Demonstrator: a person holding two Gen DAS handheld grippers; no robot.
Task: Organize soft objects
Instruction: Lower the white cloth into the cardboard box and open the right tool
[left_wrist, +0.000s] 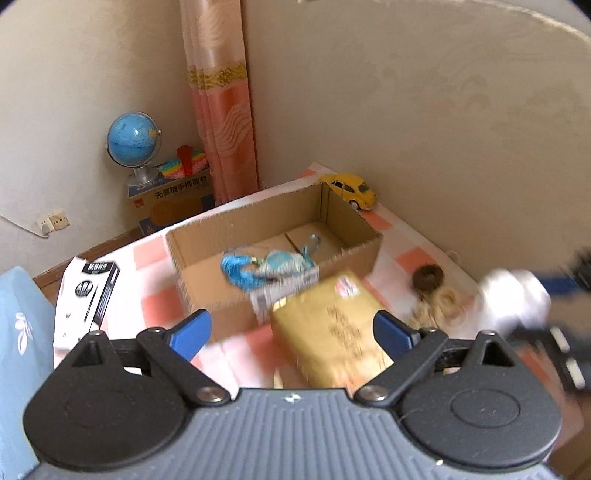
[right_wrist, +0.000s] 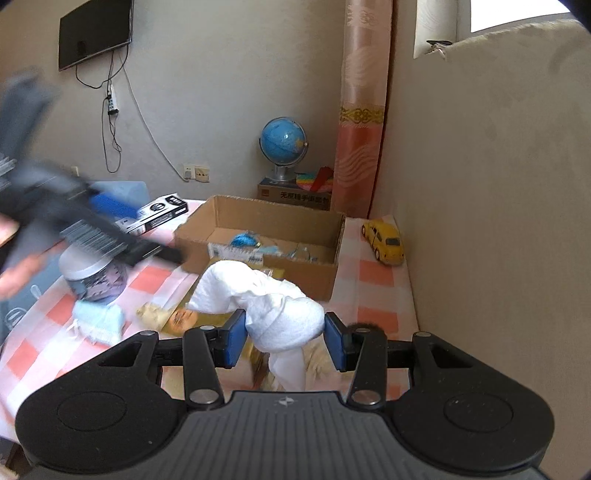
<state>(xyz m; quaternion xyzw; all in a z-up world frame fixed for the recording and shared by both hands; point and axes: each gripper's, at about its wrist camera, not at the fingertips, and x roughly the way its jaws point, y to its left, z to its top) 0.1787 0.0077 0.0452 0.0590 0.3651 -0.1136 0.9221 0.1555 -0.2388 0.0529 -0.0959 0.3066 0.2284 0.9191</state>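
One cardboard box (right_wrist: 258, 236) holds a blue item (left_wrist: 240, 269); right tool (right_wrist: 284, 341) pinches white cloth (right_wrist: 266, 299), left tool (left_wrist: 291, 332) spread.

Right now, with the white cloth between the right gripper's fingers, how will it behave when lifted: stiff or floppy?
Probably floppy: the white cloth already bends over and one end hangs down below the right gripper. It looks light for its size, being bunched, soft fabric. A trailing end may drag or catch on the cardboard box wall.
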